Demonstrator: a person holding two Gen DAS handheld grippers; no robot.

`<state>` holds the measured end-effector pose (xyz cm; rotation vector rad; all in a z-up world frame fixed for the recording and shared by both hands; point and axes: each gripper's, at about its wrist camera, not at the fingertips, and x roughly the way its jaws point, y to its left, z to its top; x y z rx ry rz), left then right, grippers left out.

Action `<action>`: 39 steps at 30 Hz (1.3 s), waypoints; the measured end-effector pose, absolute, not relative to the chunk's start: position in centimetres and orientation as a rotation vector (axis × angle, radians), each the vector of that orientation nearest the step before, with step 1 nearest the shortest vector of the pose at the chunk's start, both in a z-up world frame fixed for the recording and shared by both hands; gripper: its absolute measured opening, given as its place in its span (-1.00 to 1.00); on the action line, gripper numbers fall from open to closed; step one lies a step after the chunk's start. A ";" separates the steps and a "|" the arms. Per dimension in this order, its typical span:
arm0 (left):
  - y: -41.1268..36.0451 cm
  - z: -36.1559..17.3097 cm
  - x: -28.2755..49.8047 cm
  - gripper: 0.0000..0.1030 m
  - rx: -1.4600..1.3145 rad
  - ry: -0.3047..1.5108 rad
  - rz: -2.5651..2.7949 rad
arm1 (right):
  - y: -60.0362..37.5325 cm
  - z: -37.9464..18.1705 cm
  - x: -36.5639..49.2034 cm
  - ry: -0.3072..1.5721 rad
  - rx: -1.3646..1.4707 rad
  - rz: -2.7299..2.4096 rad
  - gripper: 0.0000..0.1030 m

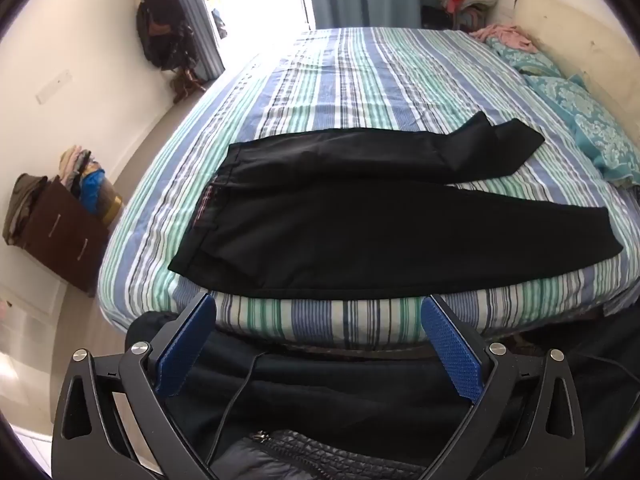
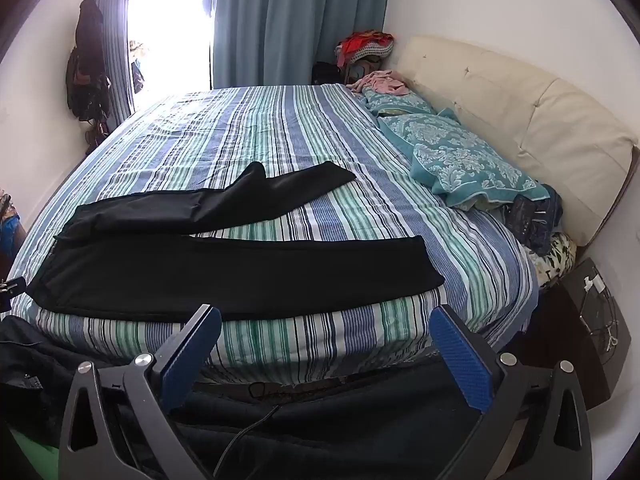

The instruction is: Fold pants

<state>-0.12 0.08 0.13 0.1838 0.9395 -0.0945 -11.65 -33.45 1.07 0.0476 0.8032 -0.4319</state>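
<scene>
- The black pants (image 1: pixel 360 216) (image 2: pixel 224 268) are lying flat on the bed (image 1: pixel 360 80) (image 2: pixel 248 136), along its near edge, with the waistband toward the left side.
- One leg is running along the near edge; the other leg is spreading away from it toward the middle of the bed, and its end is folding over itself.
- The left gripper (image 1: pixel 318 306) is hovering just before the near edge, below the pants, with its fingers (image 1: pixel 188 344) spread wide and holding nothing.
- The right gripper (image 2: pixel 326 318) is hovering at the same edge, more toward the leg ends, fingers (image 2: pixel 460 356) also spread wide and not touching the pants.
- Teal pillows (image 2: pixel 460 160) are lying at the right side, against the cream headboard (image 2: pixel 520 112).
- Blue curtains (image 2: pixel 296 20) are hanging behind the far edge.
</scene>
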 end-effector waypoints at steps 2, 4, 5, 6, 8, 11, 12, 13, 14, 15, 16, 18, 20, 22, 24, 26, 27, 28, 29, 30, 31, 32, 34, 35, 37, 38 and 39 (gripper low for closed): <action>0.4 -0.1 -0.5 0.99 0.187 0.933 -0.104 | -33.2 1.1 -11.6 0.804 0.042 -0.421 1.00; 0.2 -0.5 -0.8 0.99 0.202 0.943 -0.094 | -32.9 1.2 -11.7 0.798 0.043 -0.404 1.00; 0.2 -0.5 -0.7 0.99 0.215 0.951 -0.090 | -33.1 1.1 -11.7 0.812 0.073 -0.406 1.00; 0.3 -0.5 -0.8 0.99 0.220 0.953 -0.089 | -33.0 1.1 -11.7 0.814 0.075 -0.401 1.00; -0.3 -0.6 -0.3 0.99 0.233 0.971 -0.084 | -32.5 0.8 -11.4 0.826 0.069 -0.397 1.00; -0.6 -0.3 -0.5 0.99 0.227 0.974 -0.097 | -32.5 1.0 -11.3 0.837 0.060 -0.386 1.00; -0.8 -0.3 -0.6 0.99 0.229 0.974 -0.104 | -32.2 0.8 -11.3 0.841 0.053 -0.385 1.00; -0.9 -0.2 -0.7 0.99 0.232 0.972 -0.110 | -32.1 0.8 -11.3 0.843 0.051 -0.383 1.00; -1.0 -0.2 -0.7 0.99 0.237 0.972 -0.115 | -32.1 0.7 -11.3 0.846 0.051 -0.380 1.00; -1.1 -0.2 -0.8 0.99 0.243 0.971 -0.119 | -32.0 0.7 -11.3 0.846 0.050 -0.380 1.00; -1.2 -0.2 -0.8 0.99 0.248 0.973 -0.122 | -31.9 0.7 -11.3 0.844 0.052 -0.380 1.00; -1.4 -0.3 -1.0 0.99 0.253 0.977 -0.128 | -31.8 0.8 -11.4 0.841 0.054 -0.379 1.00; -1.4 -0.3 -1.0 0.99 0.254 0.982 -0.130 | -31.6 0.9 -11.6 0.839 0.051 -0.378 1.00; -1.3 -0.3 -1.1 0.99 0.251 0.986 -0.132 | -31.6 0.9 -11.7 0.839 0.051 -0.375 1.00; -1.3 -0.2 -1.2 0.99 0.249 0.985 -0.135 | -31.3 0.8 -11.7 0.849 0.048 -0.374 1.00; -1.3 -0.3 -1.4 0.99 0.250 0.984 -0.136 | -31.1 0.6 -11.8 0.856 0.047 -0.371 1.00; -1.3 -0.3 -1.5 0.99 0.251 0.983 -0.137 | -31.0 0.6 -11.8 0.860 0.049 -0.368 1.00; -1.3 -0.3 -1.6 0.99 0.252 0.982 -0.138 | -30.9 0.5 -11.9 0.862 0.051 -0.366 1.00; -1.2 -0.2 -1.7 0.99 0.253 0.982 -0.137 | -30.8 0.5 -11.9 0.863 0.054 -0.363 1.00; -1.2 -0.2 -1.8 0.99 0.254 0.981 -0.136 | -30.8 0.5 -12.0 0.864 0.057 -0.361 1.00; -1.1 -0.2 -1.9 0.99 0.253 0.980 -0.136 | -30.7 0.5 -12.1 0.864 0.060 -0.360 1.00; -1.1 -0.2 -2.0 0.99 0.252 0.979 -0.134 | -30.7 0.5 -12.1 0.862 0.063 -0.356 1.00; -0.9 -0.1 -2.0 0.99 0.250 0.980 -0.131 | -30.7 0.7 -12.3 0.851 0.075 -0.350 1.00; -0.8 -0.1 -2.1 0.99 0.248 0.980 -0.130 | -30.7 0.8 -12.4 0.846 0.082 -0.348 1.00; -0.6 -0.1 -2.2 0.99 0.244 0.980 -0.130 | -30.6 0.9 -12.5 0.838 0.091 -0.345 1.00; -0.6 -0.1 -2.2 0.99 0.243 0.981 -0.129 | -30.6 1.0 -12.5 0.836 0.093 -0.343 1.00; -0.5 -0.2 -2.3 0.99 0.243 0.982 -0.128 | -30.5 1.0 -12.5 0.835 0.092 -0.341 1.00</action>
